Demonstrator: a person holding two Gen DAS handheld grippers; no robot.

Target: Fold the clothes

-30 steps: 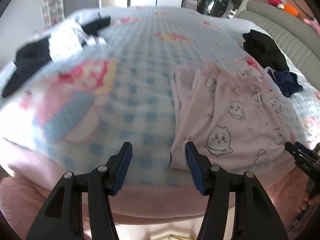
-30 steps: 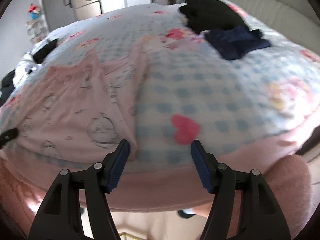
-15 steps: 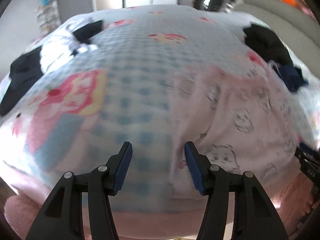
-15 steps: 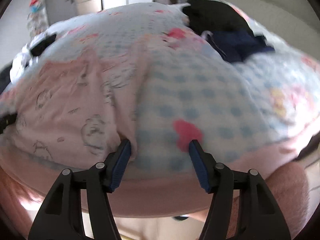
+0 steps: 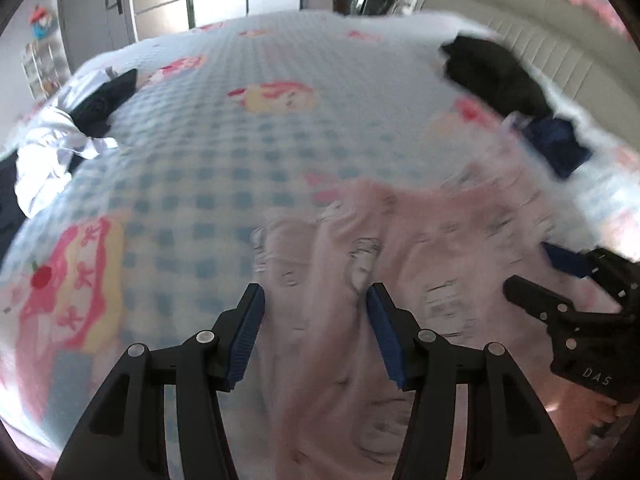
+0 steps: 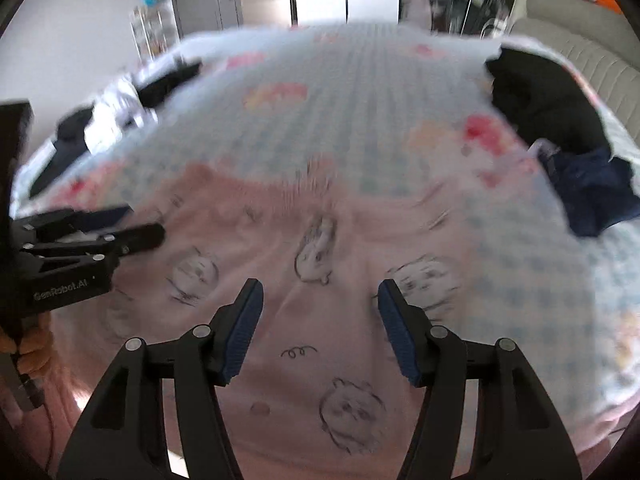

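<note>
Bedroom scene, seen from two cameras fixed on hand-held tongs, both blurred by motion.

Left wrist view: a bed (image 5: 248, 148) with a blue-and-white checked cover printed with pink cartoon figures fills the frame. A pale pink garment (image 5: 420, 240) with small animal drawings lies across the lower centre and right. The left gripper (image 5: 316, 320), at bottom centre, has its blue-padded jaws spread over the garment's left part, pinching nothing. At the right edge the right gripper (image 5: 536, 276) reaches in over the same cloth. Dark clothes (image 5: 496, 76) sit at upper right beside a grey padded headboard (image 5: 560, 52); white and dark clothes (image 5: 68, 132) lie at left. Cupboard doors stand at the top.

Right wrist view: the pink garment (image 6: 320, 300) covers the lower half. The right gripper (image 6: 320, 316) hangs over it with jaws apart, having just closed slightly, and nothing between the pads. The left gripper (image 6: 136, 224) enters at left.

Judged step: reaching for a hold before a fold. Next, each gripper likely needs to lower onto an edge and pinch.
</note>
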